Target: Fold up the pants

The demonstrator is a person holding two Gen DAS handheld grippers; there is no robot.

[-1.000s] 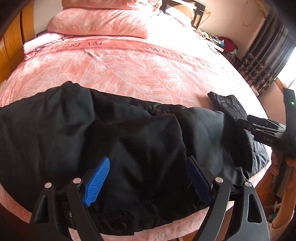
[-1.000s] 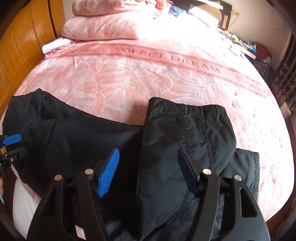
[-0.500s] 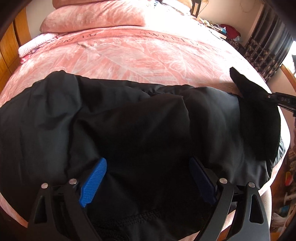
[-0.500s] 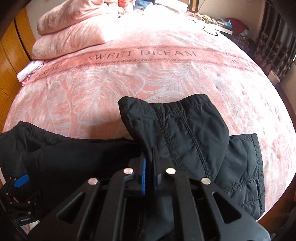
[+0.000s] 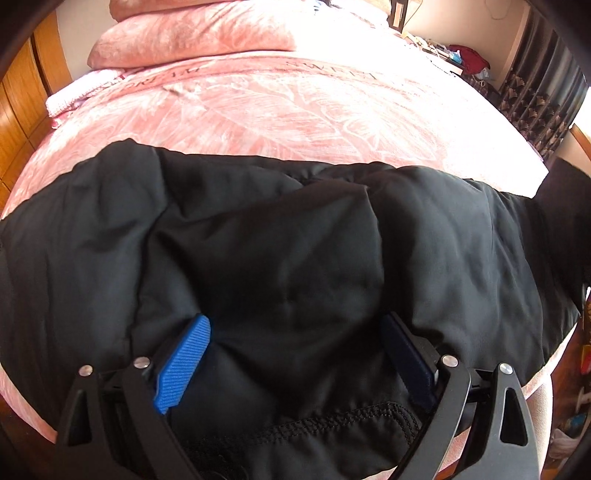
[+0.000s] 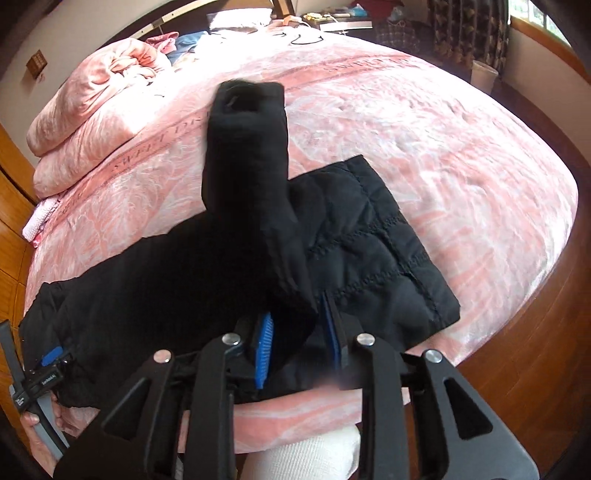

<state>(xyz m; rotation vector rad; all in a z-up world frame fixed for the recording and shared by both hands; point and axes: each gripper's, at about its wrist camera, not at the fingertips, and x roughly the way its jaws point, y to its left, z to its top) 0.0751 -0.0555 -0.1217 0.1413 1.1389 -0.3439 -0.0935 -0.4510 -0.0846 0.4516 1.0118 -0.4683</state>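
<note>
Pants (image 5: 295, 240): black, spread across the near edge of the bed (image 5: 295, 99), rumpled, with a stitched hem lying between the left gripper's fingers at the bottom of the left view.
Lifted end (image 6: 247, 147): one end of the pants stands up off the bed in the right view, rising from the right gripper; a quilted part (image 6: 373, 251) lies flat just beside it.
Left gripper (image 5: 295, 365): jaws wide apart, blue pads (image 5: 183, 363) resting on the fabric, nothing pinched.
Right gripper (image 6: 297, 343): jaws drawn in on a thick bunch of the pants, fabric filling the gap between the blue pads (image 6: 264, 347).
Bed: pink blanket with a lettered band; pink pillows (image 5: 195, 33) at the far end.
Curtain (image 5: 539, 96): dark, patterned, far right.
</note>
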